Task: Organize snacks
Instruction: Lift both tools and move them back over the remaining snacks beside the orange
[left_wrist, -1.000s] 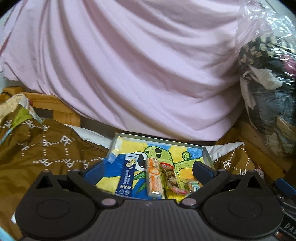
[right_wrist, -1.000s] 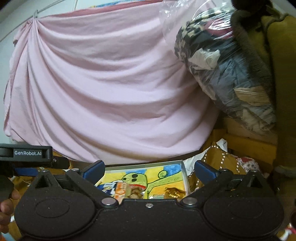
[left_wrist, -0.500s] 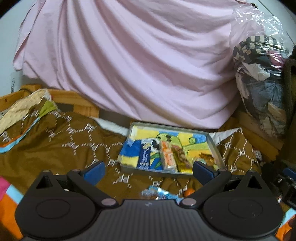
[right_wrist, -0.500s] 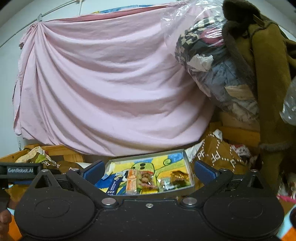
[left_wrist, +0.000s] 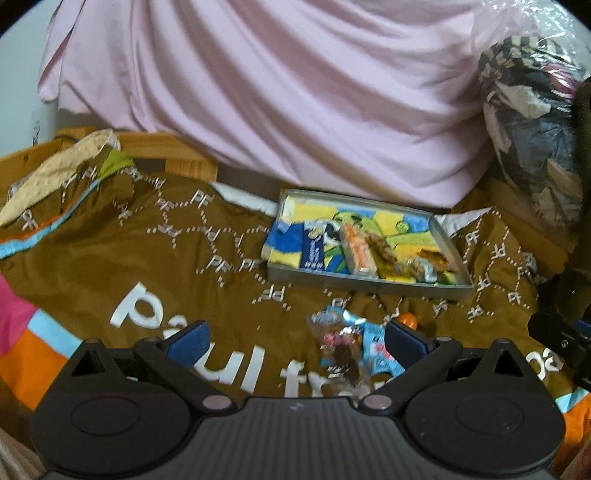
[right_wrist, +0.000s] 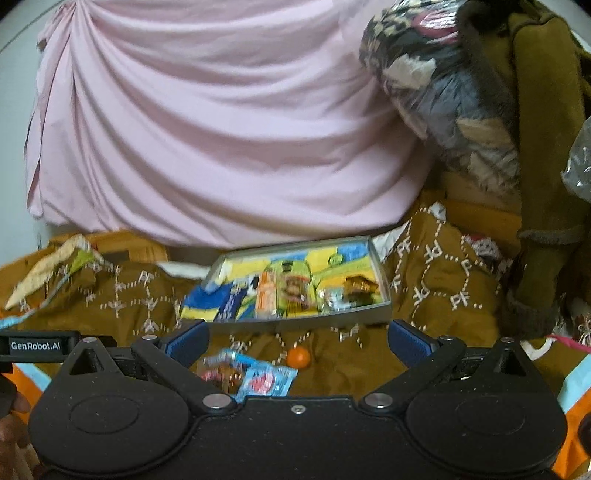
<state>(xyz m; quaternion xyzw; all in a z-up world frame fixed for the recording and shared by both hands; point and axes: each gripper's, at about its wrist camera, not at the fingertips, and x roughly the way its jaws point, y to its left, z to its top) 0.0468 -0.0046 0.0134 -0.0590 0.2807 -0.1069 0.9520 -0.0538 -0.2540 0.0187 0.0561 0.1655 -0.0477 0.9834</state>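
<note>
The snack tray (left_wrist: 369, 286) sits on the brown blanket (left_wrist: 129, 258) with a blue bar (left_wrist: 313, 253) and an orange wafer pack (left_wrist: 356, 251) lined up inside. Just in front of it lie loose snack packets (right_wrist: 255, 376) and a small orange ball (right_wrist: 298, 356). Left gripper (left_wrist: 295, 339) and right gripper (right_wrist: 297, 338) both hang wide apart, holding nothing.

Black gripper (right_wrist: 297, 338) — blue finger pads (right_wrist: 408, 338), silver screws.

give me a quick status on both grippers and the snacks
Left gripper open, empty. Right gripper open, empty. Tray holds several snacks; blue packet and orange ball loose on blanket. Nothing blocking.
</note>
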